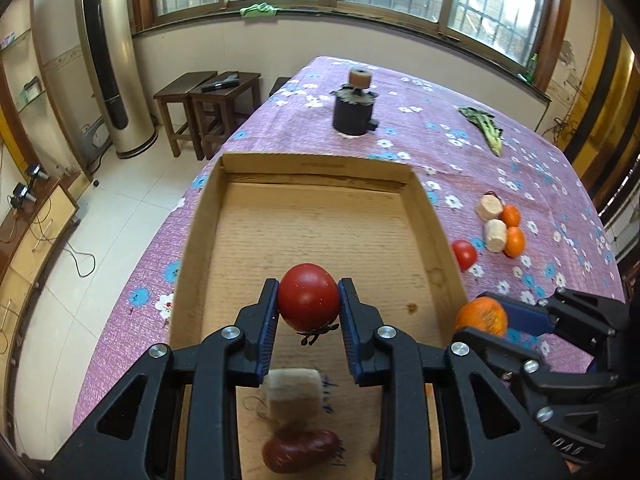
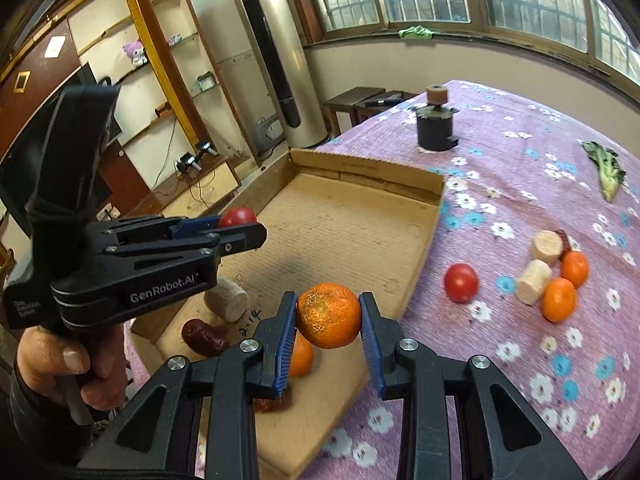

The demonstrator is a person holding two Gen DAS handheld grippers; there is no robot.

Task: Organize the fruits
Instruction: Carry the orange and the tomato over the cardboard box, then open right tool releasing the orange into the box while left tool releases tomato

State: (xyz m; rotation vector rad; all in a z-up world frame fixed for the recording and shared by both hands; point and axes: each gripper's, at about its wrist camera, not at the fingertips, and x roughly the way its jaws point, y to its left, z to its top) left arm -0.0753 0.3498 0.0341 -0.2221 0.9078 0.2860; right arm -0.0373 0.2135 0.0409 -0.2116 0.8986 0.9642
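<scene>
A glossy red tomato (image 1: 309,297) hangs stem-down above the open cardboard box (image 1: 436,224), and a mottled, rough-skinned orange (image 2: 329,315) hangs over the box's near right edge. Inside the box lie a pale cork-like cylinder (image 2: 226,298), a dark red oblong fruit (image 2: 203,337) and another orange (image 2: 301,356) (partly hidden). On the flowered cloth outside sit a second tomato (image 2: 461,282), two oranges (image 2: 559,300) and two pale cylinders (image 2: 533,281), clustered together.

The left gripper (image 1: 309,300) and right gripper (image 2: 328,316) are held side by side, tilted downward, each clamped on a fruit (blue pads pressing).
</scene>
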